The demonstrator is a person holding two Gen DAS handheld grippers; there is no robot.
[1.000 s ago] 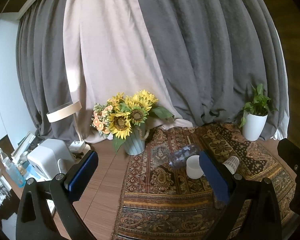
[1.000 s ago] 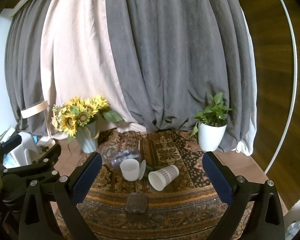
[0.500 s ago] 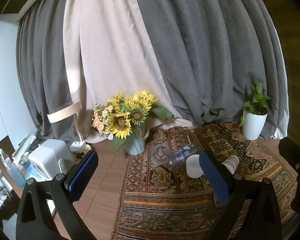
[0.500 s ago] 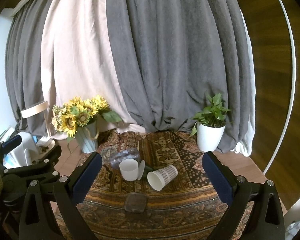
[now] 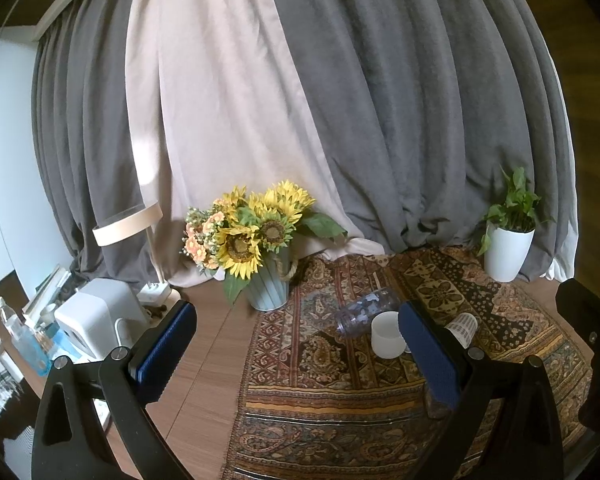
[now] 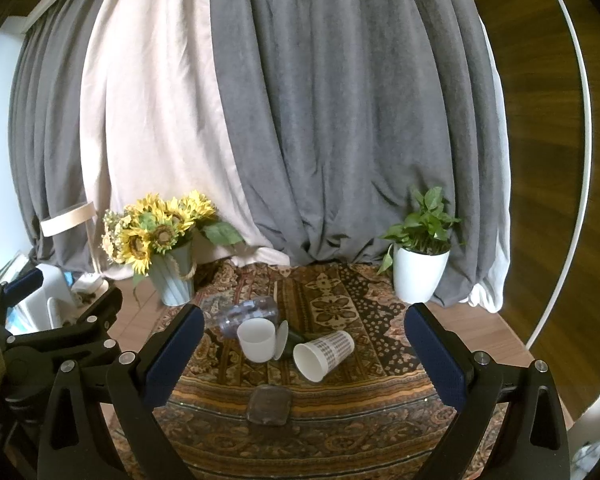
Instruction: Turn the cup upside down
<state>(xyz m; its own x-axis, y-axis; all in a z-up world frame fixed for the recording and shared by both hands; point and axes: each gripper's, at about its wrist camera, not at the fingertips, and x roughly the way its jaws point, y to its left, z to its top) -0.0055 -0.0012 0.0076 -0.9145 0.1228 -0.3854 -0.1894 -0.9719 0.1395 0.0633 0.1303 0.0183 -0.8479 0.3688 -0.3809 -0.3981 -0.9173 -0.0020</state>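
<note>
Dim, soft daylight; fisheye-warped edges

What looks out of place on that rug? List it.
Two things lie tipped over on the patterned rug: the patterned paper cup is on its side, mouth toward the camera, and a clear plastic bottle lies flat behind the upright white cup. No spill shows.
</note>
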